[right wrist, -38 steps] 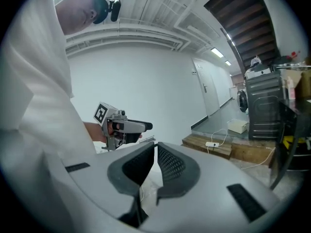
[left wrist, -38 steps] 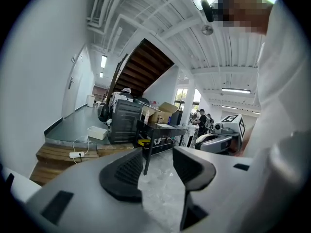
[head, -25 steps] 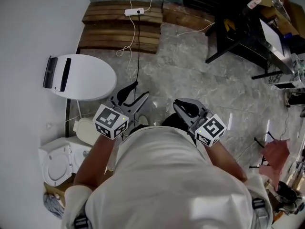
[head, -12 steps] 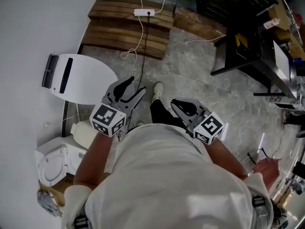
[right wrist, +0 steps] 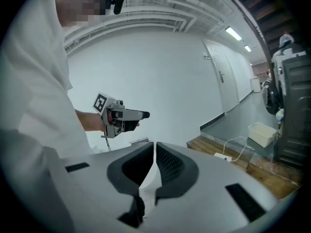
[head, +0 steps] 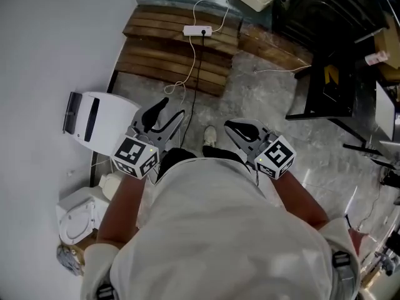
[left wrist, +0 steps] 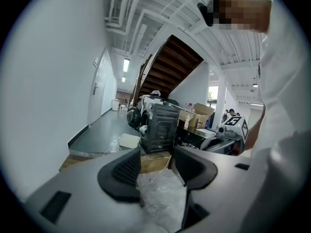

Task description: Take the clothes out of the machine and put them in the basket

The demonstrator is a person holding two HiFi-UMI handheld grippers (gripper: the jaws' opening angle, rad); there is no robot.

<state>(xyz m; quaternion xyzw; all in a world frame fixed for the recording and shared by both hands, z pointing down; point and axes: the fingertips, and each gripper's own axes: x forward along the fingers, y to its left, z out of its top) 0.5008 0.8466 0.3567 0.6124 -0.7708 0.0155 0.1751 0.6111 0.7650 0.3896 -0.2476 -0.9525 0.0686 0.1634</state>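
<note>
While the dark machine (left wrist: 163, 125) stands well ahead, beyond the wooden boards (head: 175, 49), and no clothes show, both tools are empty: the left gripper (left wrist: 156, 161) has its jaws partly apart, the right gripper (right wrist: 154, 152) has them almost together. Best to approach square to the door, mind the white cable (head: 190, 67), and widen the right jaws before reaching in.

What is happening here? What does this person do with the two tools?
A person in a white top stands on a stone floor and holds a gripper in each hand. The left gripper has its fingers apart with nothing between them. The right gripper has its fingers together and is also empty. No clothes are held. A dark machine stands ahead across the room, beyond a wooden pallet.
</note>
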